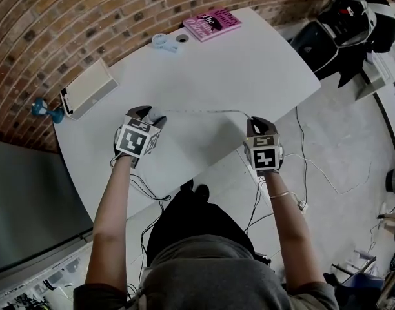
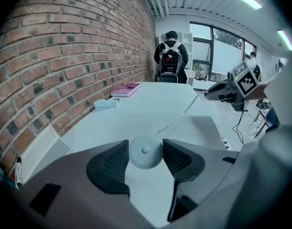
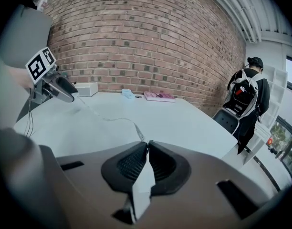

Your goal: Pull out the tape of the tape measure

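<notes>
Left fingers (image 2: pixel 109 168) clamped on round tape measure (image 2: pixel 145 151), right fingers (image 3: pixel 129 165) pinching its tape (image 3: pixel 119 119), strung over white table (image 1: pixel 249 70)

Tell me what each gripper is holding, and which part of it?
The left gripper clamps the round tape measure case by its sides. The right gripper pinches the tape near its free end.

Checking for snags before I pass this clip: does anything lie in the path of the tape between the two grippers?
Nothing visible does. The tape runs over bare table from the round case in the left gripper to the right gripper, shut on its end. The pink book and white box lie by the wall.
</notes>
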Demonstrator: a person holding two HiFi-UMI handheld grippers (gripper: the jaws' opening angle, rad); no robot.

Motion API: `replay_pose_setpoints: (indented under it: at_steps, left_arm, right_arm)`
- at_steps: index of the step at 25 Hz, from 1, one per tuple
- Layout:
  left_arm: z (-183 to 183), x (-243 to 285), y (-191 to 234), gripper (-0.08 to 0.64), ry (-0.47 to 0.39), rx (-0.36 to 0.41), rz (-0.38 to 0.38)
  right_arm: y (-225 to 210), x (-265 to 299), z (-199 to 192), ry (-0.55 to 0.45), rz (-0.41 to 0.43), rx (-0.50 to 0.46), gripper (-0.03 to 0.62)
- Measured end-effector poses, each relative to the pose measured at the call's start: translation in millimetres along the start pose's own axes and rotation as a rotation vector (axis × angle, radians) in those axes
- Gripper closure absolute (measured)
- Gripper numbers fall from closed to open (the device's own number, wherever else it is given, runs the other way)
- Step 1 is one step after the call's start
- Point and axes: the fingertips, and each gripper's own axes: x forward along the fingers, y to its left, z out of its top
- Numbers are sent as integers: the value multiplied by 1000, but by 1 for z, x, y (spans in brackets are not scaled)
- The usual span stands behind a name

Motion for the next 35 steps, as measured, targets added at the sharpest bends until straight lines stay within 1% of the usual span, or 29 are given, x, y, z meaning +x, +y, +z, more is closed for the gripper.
replay_pose_setpoints:
  at_steps: [4, 9, 13, 20, 28, 35]
  left_arm:
    - [0, 15, 6, 325, 19, 7, -6]
    - [-4, 36, 15, 325, 48, 20, -27]
    - [-11, 48, 24, 325, 70, 20, -39]
    - [-16, 68, 30, 325, 81, 19, -60]
    - [-20, 82, 28, 325, 113, 32, -91]
    - [-25, 87, 23, 325, 151, 54, -101]
  right_arm:
    - [-2, 7, -2, 17, -14, 48, 569]
    - [-10, 19, -7, 53, -44, 63, 569]
    - [-14, 30, -14, 84, -51, 51, 569]
    - [-16, 45, -26, 138, -51, 14, 569]
    - [-19, 59, -39, 190, -47, -14, 568]
    - [-21, 62, -52, 237, -46, -47, 565]
